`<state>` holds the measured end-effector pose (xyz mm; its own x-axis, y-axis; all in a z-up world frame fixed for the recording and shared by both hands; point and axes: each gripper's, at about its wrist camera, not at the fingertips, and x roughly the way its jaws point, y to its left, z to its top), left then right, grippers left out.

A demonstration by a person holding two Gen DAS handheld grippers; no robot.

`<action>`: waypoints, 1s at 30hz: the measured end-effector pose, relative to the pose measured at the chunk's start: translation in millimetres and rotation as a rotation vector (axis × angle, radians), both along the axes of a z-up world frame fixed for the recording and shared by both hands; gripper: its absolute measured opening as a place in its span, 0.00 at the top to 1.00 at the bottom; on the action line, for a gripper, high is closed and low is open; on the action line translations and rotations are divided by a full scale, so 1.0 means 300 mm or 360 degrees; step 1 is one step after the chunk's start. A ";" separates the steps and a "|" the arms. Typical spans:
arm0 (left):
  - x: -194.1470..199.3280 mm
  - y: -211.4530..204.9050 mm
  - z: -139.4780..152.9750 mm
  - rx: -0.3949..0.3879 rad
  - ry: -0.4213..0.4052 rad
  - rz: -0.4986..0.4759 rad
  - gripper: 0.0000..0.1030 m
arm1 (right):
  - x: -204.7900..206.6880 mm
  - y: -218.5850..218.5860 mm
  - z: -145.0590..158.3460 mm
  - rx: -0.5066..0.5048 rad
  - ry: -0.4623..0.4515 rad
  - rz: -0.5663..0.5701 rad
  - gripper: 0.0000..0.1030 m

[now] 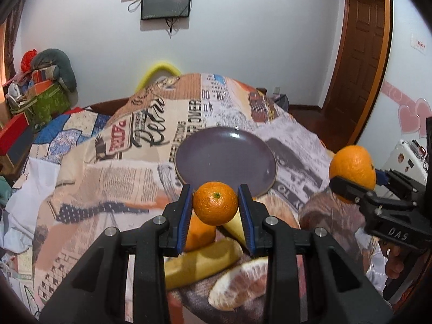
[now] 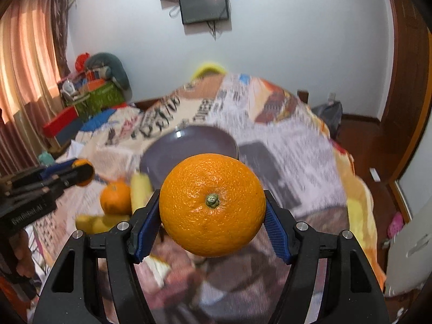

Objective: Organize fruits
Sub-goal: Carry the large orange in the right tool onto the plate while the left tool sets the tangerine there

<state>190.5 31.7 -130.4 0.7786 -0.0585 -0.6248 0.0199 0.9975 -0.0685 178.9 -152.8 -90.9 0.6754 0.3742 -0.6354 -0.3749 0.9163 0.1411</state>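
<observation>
My left gripper [image 1: 215,203] is shut on a small mandarin [image 1: 215,202] and holds it above the bed, just in front of an empty purple plate [image 1: 225,159]. My right gripper [image 2: 212,206] is shut on a large orange [image 2: 212,205], held in the air; it also shows in the left wrist view [image 1: 352,172], at the right of the plate. The plate shows blurred behind the orange in the right wrist view [image 2: 189,145]. Below lie another mandarin [image 2: 116,197], bananas [image 1: 199,262] and a peeled pomelo segment [image 1: 240,283].
The fruit lies on a bed with a newspaper-print quilt [image 1: 121,167]. Boxes and bags [image 1: 43,91] are piled at the far left. A wooden door [image 1: 359,62] is at the right, monitors [image 1: 166,2] hang on the wall. A white case [image 1: 405,159] stands at the right.
</observation>
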 end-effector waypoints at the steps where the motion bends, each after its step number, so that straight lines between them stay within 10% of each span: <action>1: 0.008 0.003 0.009 0.0001 -0.0015 0.0002 0.67 | 0.011 0.007 0.015 0.0010 -0.0024 -0.0006 0.35; 30: 0.439 0.101 -0.085 -0.0016 0.0139 -0.0004 0.67 | 0.333 0.115 -0.055 -0.0098 -0.0069 0.0014 0.35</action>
